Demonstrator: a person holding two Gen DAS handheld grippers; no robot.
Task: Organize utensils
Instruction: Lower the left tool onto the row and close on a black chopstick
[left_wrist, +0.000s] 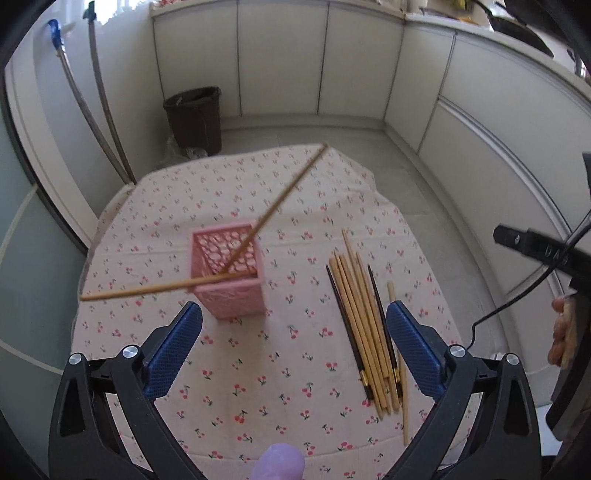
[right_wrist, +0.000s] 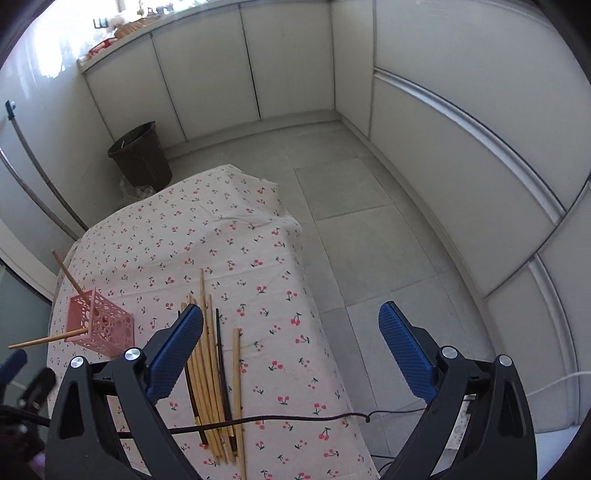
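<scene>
At nine o'clock on the cloth-covered table (left_wrist: 229, 369) stands the pink holder (left_wrist: 227, 271), with two chopsticks (left_wrist: 280, 199) already in it, one leaning toward nine o'clock and the other toward one o'clock. The left gripper (left_wrist: 293, 347) hangs above the table with its jaws spread wide and nothing between them; the holder sits just ahead of it at eleven o'clock. Further right lies the loose bundle of chopsticks (left_wrist: 364, 328), pale wood ones with two dark ones among them, long axes running roughly twelve to six, tips fanned slightly. In the right view the bundle (right_wrist: 210, 369) lies at about nine o'clock, under the left finger of the right gripper (right_wrist: 291, 347), which is likewise wide open and empty. Both grippers are close to the bundle; a pick-up would probably mean closing across the sticks' width.
</scene>
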